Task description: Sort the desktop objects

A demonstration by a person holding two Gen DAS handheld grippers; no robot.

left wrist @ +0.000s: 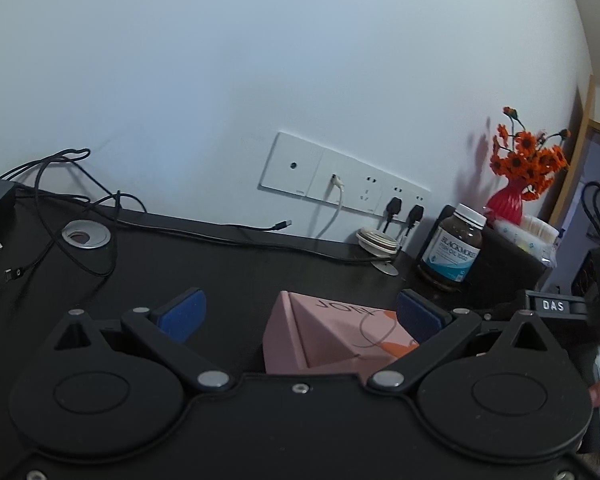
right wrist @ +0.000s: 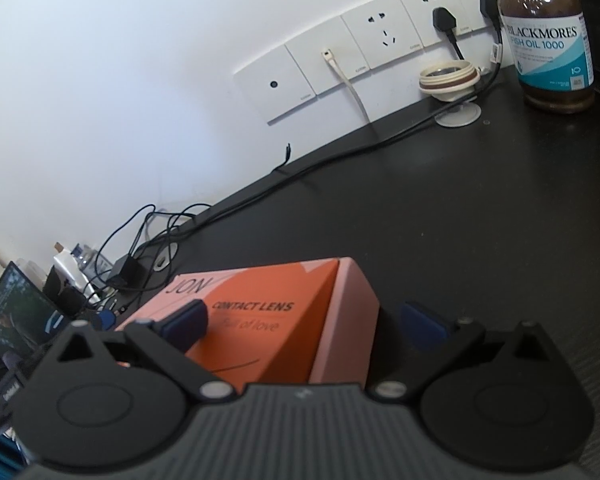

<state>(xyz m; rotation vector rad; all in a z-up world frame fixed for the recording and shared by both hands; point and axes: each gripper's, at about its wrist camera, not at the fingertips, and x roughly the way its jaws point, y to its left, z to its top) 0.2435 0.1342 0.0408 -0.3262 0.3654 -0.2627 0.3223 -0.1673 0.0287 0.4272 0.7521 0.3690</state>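
Right wrist view: right claw [right wrist: 306, 322] spread wide, contact lens box [right wrist: 284, 328] lying on the black desk [right wrist: 440, 208] between its blue pads, ungripped; fish oil bottle [right wrist: 548, 40] stands well ahead to the right, by the wall sockets [right wrist: 380, 36]. Left wrist view: left claw [left wrist: 300, 312] likewise spread, same box between its fingers, nothing held. Sorting judged early: box not yet lifted, bottle, loose cables [left wrist: 80, 208] and a jar lid [left wrist: 378, 238] remain scattered.

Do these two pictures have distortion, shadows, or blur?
Left wrist view: fisheye bends the sockets into a slope; the flowers cast a soft shadow on the wall.
Right wrist view: the sockets curve strongly; the bottle label is sharp, the box print slightly soft.
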